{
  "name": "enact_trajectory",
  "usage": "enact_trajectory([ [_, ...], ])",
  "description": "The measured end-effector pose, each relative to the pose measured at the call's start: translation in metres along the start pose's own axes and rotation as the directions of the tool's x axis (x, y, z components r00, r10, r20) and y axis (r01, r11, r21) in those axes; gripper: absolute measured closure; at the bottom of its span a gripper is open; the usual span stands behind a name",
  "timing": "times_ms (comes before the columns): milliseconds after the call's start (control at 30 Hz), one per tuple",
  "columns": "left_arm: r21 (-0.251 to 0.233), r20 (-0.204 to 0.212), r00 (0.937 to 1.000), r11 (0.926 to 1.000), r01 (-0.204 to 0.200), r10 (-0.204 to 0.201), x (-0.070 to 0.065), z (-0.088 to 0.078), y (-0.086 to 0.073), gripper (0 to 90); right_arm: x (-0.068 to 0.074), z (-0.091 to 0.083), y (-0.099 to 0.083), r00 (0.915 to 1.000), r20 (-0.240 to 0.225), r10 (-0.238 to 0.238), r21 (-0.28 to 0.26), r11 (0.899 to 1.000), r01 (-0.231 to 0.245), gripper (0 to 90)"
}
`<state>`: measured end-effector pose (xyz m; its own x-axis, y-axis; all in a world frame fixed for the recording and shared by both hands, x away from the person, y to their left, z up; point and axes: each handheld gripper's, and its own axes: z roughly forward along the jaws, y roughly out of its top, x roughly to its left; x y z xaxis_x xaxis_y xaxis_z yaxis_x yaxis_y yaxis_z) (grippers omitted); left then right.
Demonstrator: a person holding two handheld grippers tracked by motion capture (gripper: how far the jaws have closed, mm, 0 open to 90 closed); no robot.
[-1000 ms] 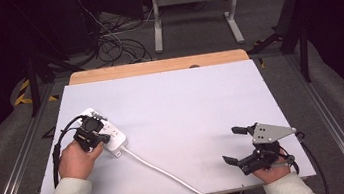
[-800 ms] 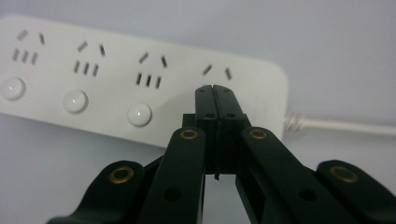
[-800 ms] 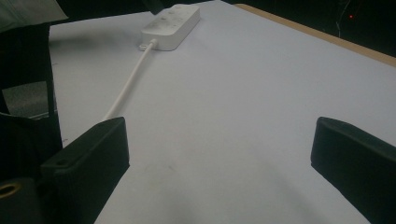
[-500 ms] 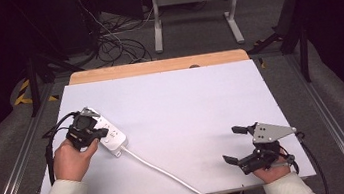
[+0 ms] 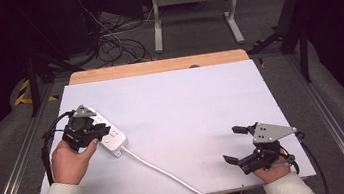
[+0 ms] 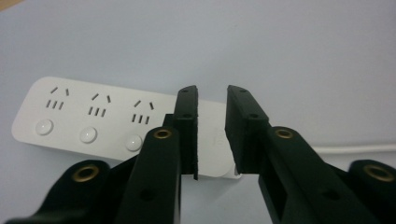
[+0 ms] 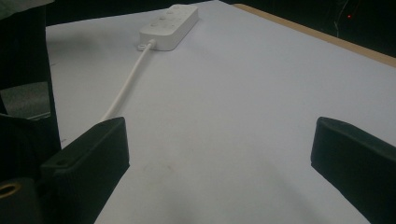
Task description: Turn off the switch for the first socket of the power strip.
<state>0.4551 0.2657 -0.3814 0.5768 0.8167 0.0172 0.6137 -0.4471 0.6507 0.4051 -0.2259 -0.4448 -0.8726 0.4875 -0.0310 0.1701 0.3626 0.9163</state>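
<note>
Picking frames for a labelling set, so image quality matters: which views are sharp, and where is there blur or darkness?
High view: white table evenly lit, surroundings dark. Left gripper view: power strip fairly sharp, the near black tongs slightly soft. Right gripper view: dim, strip and cord soft, its tongs dark at the lower corners.

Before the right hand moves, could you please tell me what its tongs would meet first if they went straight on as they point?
Probably nothing nearby: ahead of the right tongs lies bare table. The power strip sits far off to the left of that line, though depth is hard to judge.
</note>
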Motion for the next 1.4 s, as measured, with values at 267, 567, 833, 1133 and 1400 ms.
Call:
enact_trajectory([
  [267, -0.075, 0.068, 0.9975, 0.9971, -0.015, 0.020, -0.009, -0.016, -0.001, 63.6, 0.000, 0.000, 0.000, 1.0000, 0.000, 0.002, -0.001, 1.000, -0.002, 4.9],
  [567, -0.180, 0.110, 0.9925, 0.9831, -0.035, 0.055, -0.020, -0.033, -0.007, 56.8, 0.000, -0.001, 0.000, 1.0000, 0.000, 0.000, -0.003, 1.000, 0.000, 4.9],
  [833, -0.306, 0.134, 0.9874, 0.9511, -0.039, 0.084, -0.025, -0.045, -0.027, 50.3, 0.001, -0.001, 0.000, 1.0000, -0.001, 0.000, -0.005, 1.000, 0.000, 4.9],
  [1133, -0.426, 0.116, 0.9872, 0.9031, -0.050, 0.109, -0.034, -0.047, -0.053, 43.8, 0.001, -0.002, 0.001, 1.0000, -0.001, -0.006, -0.012, 1.000, 0.006, 4.9],
  [1400, -0.505, 0.089, 0.9885, 0.8607, -0.061, 0.123, -0.035, -0.036, -0.075, 33.2, 0.002, -0.003, 0.002, 0.9999, 0.001, -0.011, -0.012, 1.000, 0.011, 4.9],
])
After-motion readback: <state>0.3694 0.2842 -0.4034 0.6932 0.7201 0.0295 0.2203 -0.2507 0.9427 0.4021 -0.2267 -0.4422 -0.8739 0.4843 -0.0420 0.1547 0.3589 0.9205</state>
